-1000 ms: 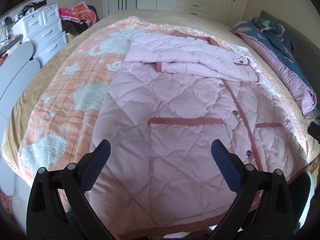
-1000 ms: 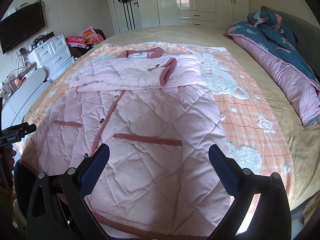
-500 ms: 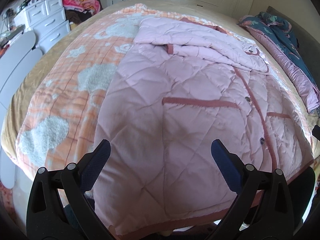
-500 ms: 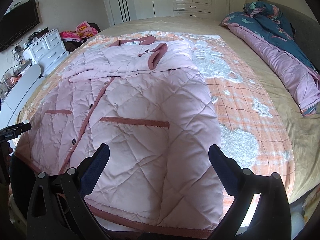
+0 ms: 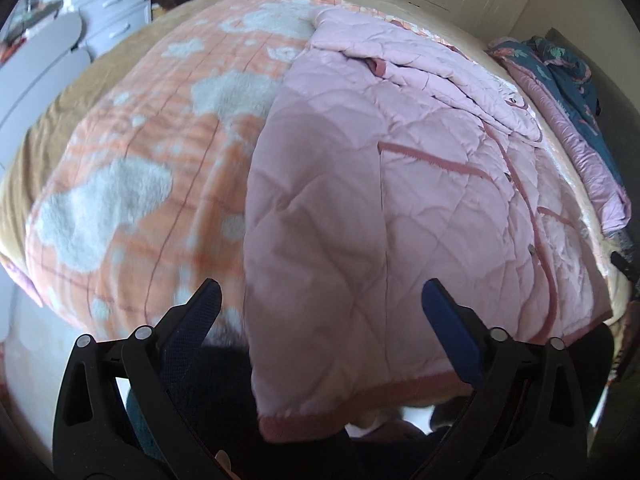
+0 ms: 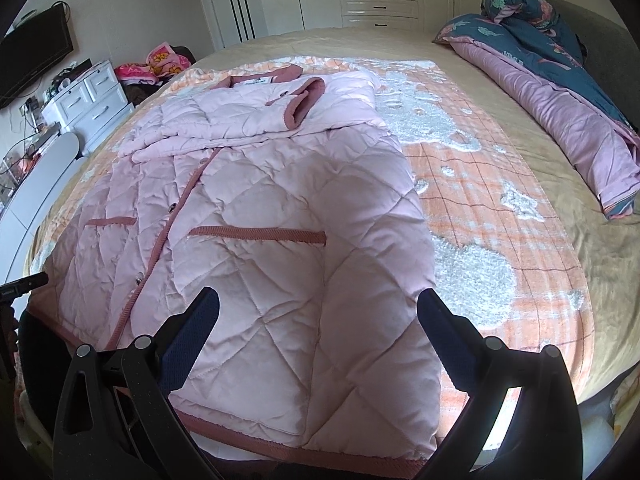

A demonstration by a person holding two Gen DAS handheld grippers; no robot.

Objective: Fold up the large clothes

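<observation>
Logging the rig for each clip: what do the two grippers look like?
Both match: the left gripper and right gripper have matte black plastic arms with triangular cut-outs and silver pivot pins, ending in dark blue textured pads. No cables, markings, hands or sleeves show.

Pink quilted coat (image 5: pixel 360 220) spread on the orange blanket (image 5: pixel 160 160), hem overhanging, left gripper (image 5: pixel 320 316) spread wide, seemingly above the hem

Two matte-black moulded plastic grippers, left (image 5: pixel 320 308) and right (image 6: pixel 318 312). Dark-blue textured pads (image 5: pixel 196 320) lining each finger; round silver pivot screws (image 6: pixel 142 342) behind pads.
</observation>
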